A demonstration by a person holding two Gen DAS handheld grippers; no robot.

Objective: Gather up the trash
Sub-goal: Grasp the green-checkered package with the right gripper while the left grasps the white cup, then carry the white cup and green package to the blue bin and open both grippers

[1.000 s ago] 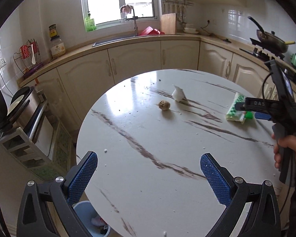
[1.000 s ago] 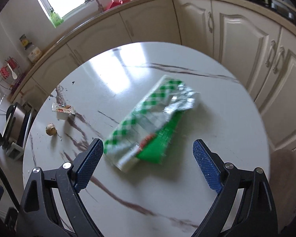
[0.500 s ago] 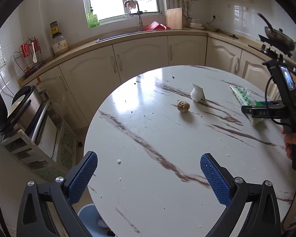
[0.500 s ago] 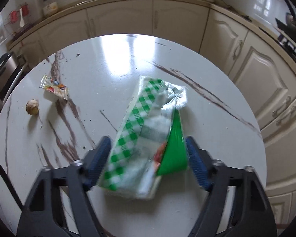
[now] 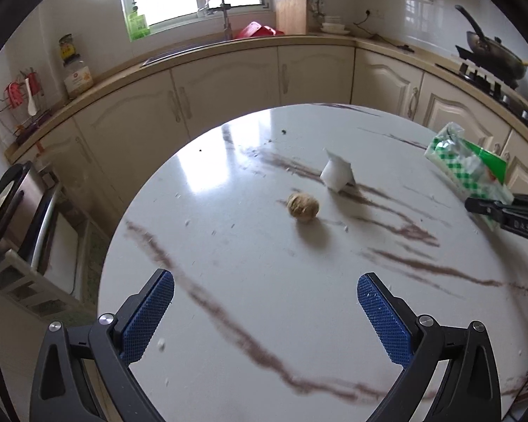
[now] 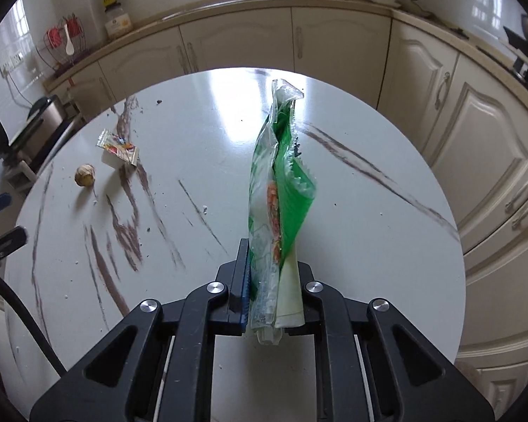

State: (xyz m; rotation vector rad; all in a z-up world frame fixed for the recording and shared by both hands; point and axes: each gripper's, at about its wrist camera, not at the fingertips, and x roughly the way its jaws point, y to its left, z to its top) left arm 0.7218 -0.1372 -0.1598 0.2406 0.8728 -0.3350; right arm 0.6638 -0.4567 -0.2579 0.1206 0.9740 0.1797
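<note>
A green-and-white checked snack wrapper stands up crumpled between the pads of my right gripper; the jaws are closing down on it and press both its sides. In the left wrist view the same wrapper hangs over the table's right edge. My left gripper is open over the round marble table, with nothing between its blue pads. Ahead of it lie a small brown ball of trash and a white sachet. The right wrist view shows both at the far left.
Cream cabinets curve around the far side of the table, with a sink under the window. A wok sits on the hob at the right. A low appliance rack stands left of the table. Crumbs dot the tabletop.
My right gripper went from open around the flat wrapper to shut on it, and the wrapper now stands on edge. My left gripper has moved in over the table towards the brown ball.
</note>
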